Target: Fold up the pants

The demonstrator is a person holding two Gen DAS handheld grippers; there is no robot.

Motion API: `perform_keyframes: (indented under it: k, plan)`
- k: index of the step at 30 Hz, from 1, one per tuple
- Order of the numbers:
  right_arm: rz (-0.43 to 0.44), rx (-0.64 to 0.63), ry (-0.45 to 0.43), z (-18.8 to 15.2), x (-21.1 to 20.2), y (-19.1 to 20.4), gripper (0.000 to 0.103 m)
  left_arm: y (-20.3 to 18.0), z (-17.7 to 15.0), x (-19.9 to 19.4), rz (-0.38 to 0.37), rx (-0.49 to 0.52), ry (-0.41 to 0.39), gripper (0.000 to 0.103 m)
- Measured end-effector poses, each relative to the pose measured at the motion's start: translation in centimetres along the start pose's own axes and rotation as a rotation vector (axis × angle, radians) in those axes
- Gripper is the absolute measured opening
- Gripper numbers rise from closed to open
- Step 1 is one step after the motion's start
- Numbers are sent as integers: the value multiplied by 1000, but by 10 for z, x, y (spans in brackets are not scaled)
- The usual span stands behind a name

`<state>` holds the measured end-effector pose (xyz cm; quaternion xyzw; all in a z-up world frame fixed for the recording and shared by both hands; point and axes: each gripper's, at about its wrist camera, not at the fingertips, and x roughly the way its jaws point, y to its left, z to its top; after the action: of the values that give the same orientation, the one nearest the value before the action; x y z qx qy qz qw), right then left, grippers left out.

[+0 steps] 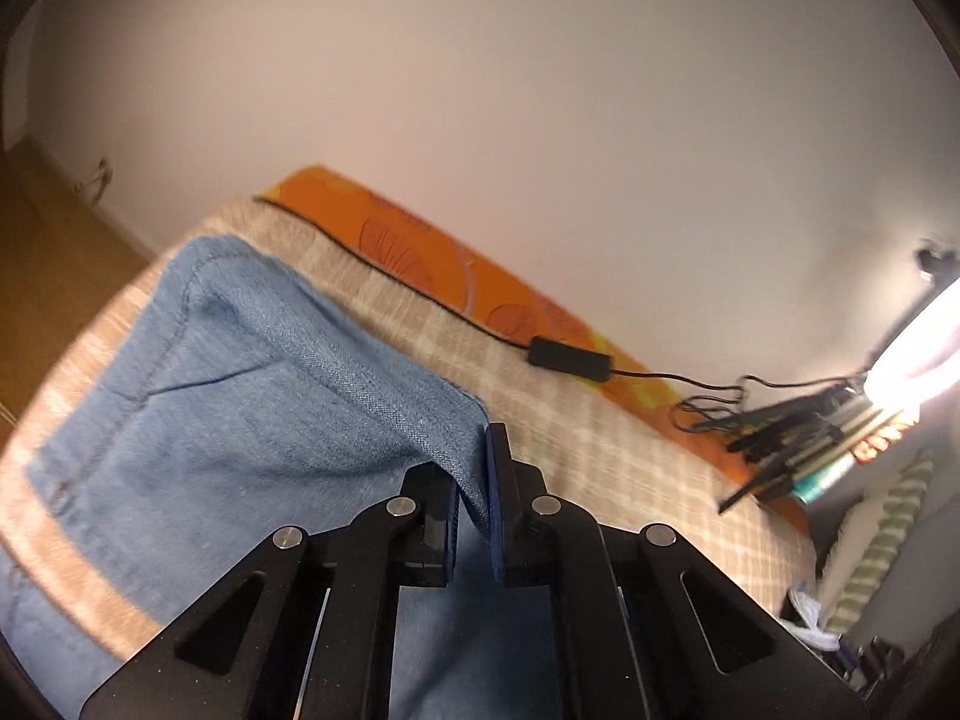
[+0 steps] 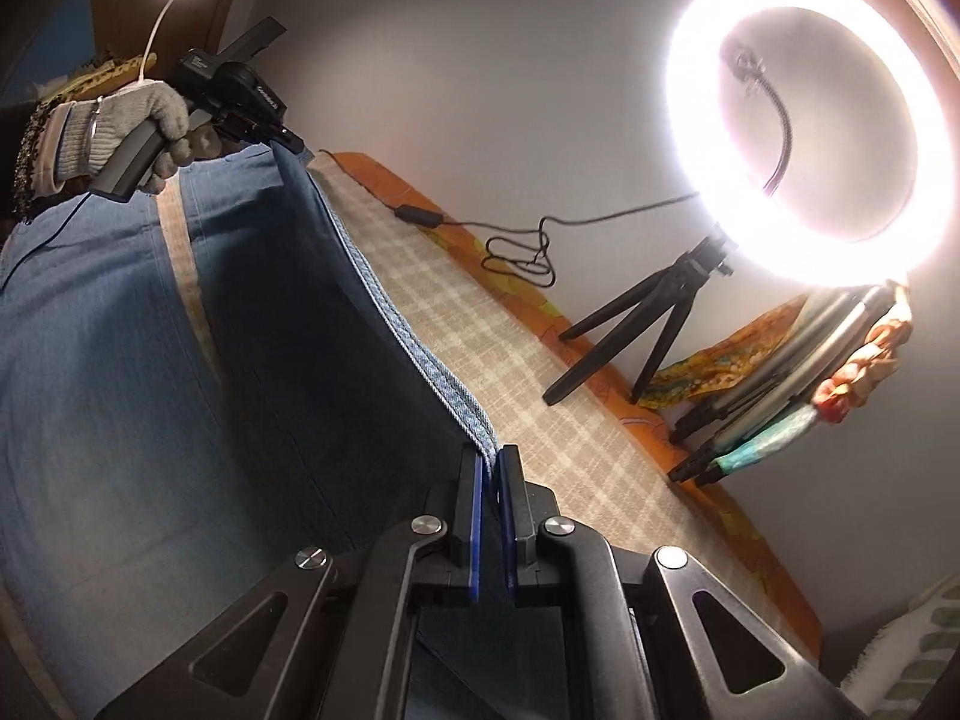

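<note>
The pants are light blue jeans [image 1: 240,396] lying over a bed with a beige checked cover [image 1: 600,444]. My left gripper [image 1: 477,480] is shut on a corner of the denim and holds it lifted off the bed. My right gripper [image 2: 493,480] is shut on the hemmed edge of the jeans [image 2: 384,300], which runs taut up to the left gripper [image 2: 288,141], held in a gloved hand [image 2: 144,114] at the upper left. The denim hangs between the two grippers above the bed cover [image 2: 540,396].
An orange patterned sheet [image 1: 432,252] edges the bed by the wall. A black cable with an inline box [image 1: 567,357] lies on it. A lit ring light [image 2: 810,126] on a small tripod [image 2: 636,324] stands at the bed's far right, next to stacked items [image 2: 780,384].
</note>
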<state>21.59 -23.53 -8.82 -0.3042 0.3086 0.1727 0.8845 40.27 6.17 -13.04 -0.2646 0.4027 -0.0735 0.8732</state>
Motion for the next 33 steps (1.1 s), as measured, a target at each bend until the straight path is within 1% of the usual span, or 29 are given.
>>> perform_keyframes:
  k: [4,7,12,16,20,21,23,24,25,26,28,30,31,33]
  plan:
    - [-3,-13,-19,5,-34,8,2,-7,-4,-39,-32,26,-52,6]
    - [6,-35,-28,2,-64,25,2,-3,-20,-76,-52,42,-91,6]
    - [47,-30,-20,-17,-104,55,2,13,-61,-130,-88,41,-130,6]
    - [83,-30,-1,-41,-126,86,2,38,-102,-157,-107,20,-133,6]
    - [126,-28,35,-65,-131,111,2,63,-142,-164,-84,5,-75,6]
    - [130,-31,44,-70,-131,119,2,70,-151,-166,-85,-5,-61,6]
    - [134,-43,71,-81,-126,131,2,86,-166,-168,-62,-39,-46,6]
    - [136,-50,86,-86,-123,136,2,91,-170,-169,-58,-57,-37,7]
    - [139,-55,97,-90,-121,141,2,97,-174,-170,-55,-76,-29,10]
    - [141,-63,105,-92,-119,145,2,103,-178,-174,-49,-97,-25,10]
    - [131,-94,118,-97,-117,152,2,112,-185,-182,-24,-122,-24,12]
    - [138,-90,131,-102,-118,157,2,121,-187,-194,-4,-141,-42,17]
    - [145,-85,138,-104,-117,158,2,122,-186,-197,4,-150,-47,22]
    - [166,-93,164,-109,-113,162,2,121,-182,-203,5,-153,-66,24]
